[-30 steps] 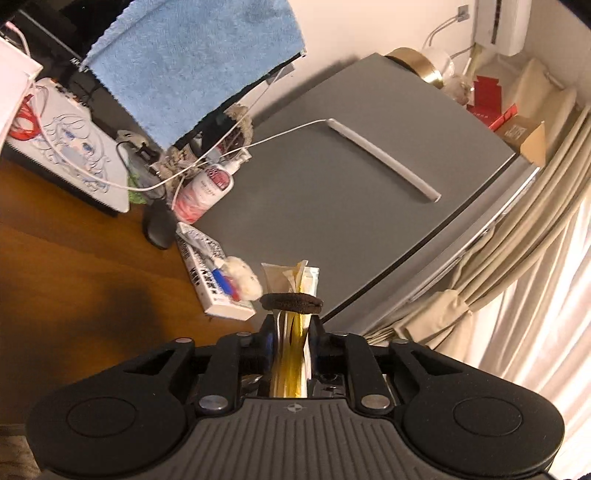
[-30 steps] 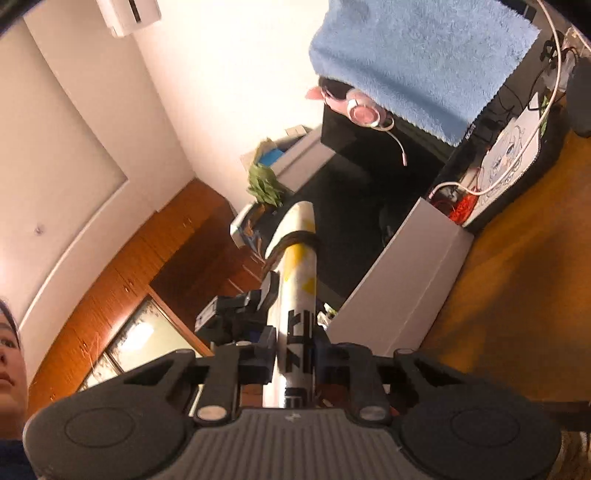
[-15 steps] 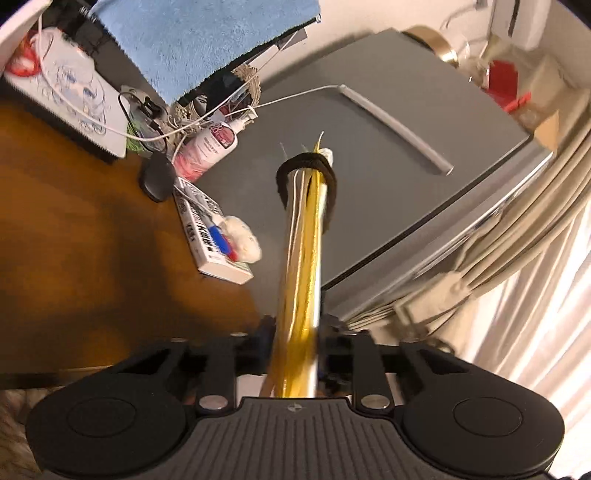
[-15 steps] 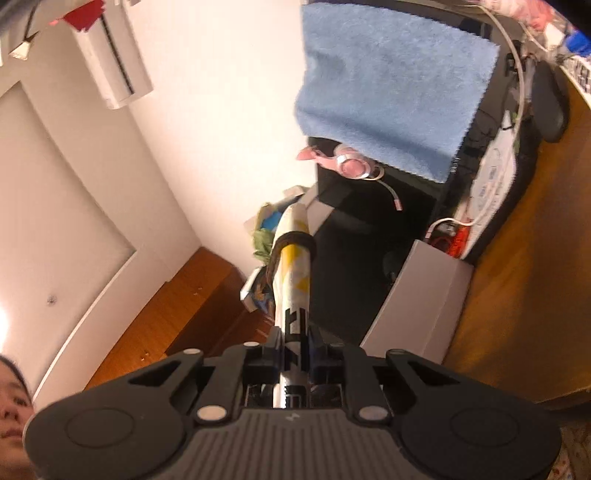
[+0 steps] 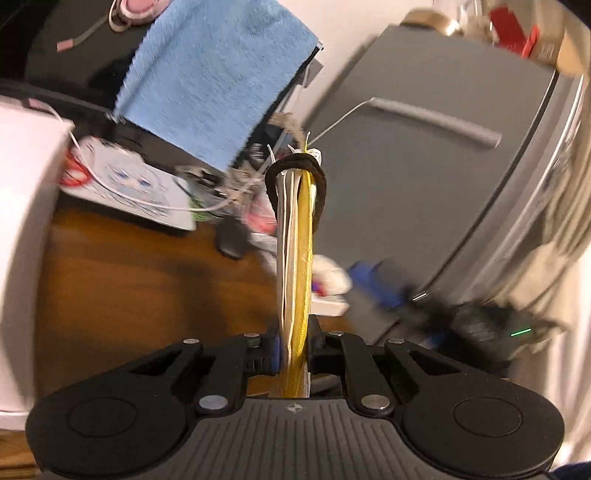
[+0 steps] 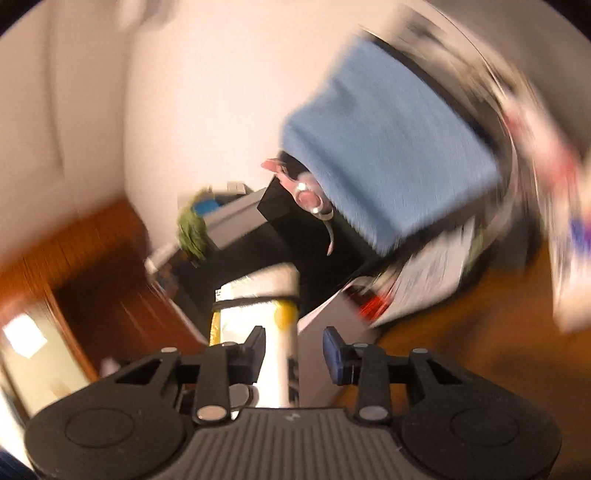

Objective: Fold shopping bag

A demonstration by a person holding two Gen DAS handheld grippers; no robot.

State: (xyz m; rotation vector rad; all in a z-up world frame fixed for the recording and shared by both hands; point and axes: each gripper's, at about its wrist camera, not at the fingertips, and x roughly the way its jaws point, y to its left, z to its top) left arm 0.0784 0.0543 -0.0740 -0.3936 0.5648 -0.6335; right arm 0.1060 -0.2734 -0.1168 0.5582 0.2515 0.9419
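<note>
In the left wrist view, a white box (image 5: 26,258) fills the left edge, standing on the brown wooden bench (image 5: 129,288). Behind it lies a white printed pad (image 5: 129,184) with a red loop and white cables across it. A blue towel (image 5: 218,74) hangs above, over a dark monitor, with pink headphones (image 5: 138,7) at the top. A black mouse (image 5: 231,240) sits on the bench near the middle. The left gripper (image 5: 293,350) has its fingers (image 5: 269,352) clenching on the folded bag (image 5: 297,258), which stands straight out from them as a thin yellow and white bundle. A black band (image 5: 295,170) loops round its far end. Right of the bag are a white packet (image 5: 328,280) and a blurred blue and black shape, which I cannot make out. A grey fridge (image 5: 424,177) with a pale handle takes the right side, with beige curtains (image 5: 554,240) beyond it.

The right wrist view is heavily blurred. Brown wood panelling (image 6: 74,258) shows at left, then a green plant (image 6: 192,232). The bag (image 6: 275,332) lies between the fingers (image 6: 332,354) of the right gripper (image 6: 293,354), which are spreading apart: the right finger is clear of the bag, and I cannot tell whether the left one touches it. The band (image 6: 255,300) crosses the bag above the fingers. The towel (image 6: 391,166) hangs at the upper right.
</note>
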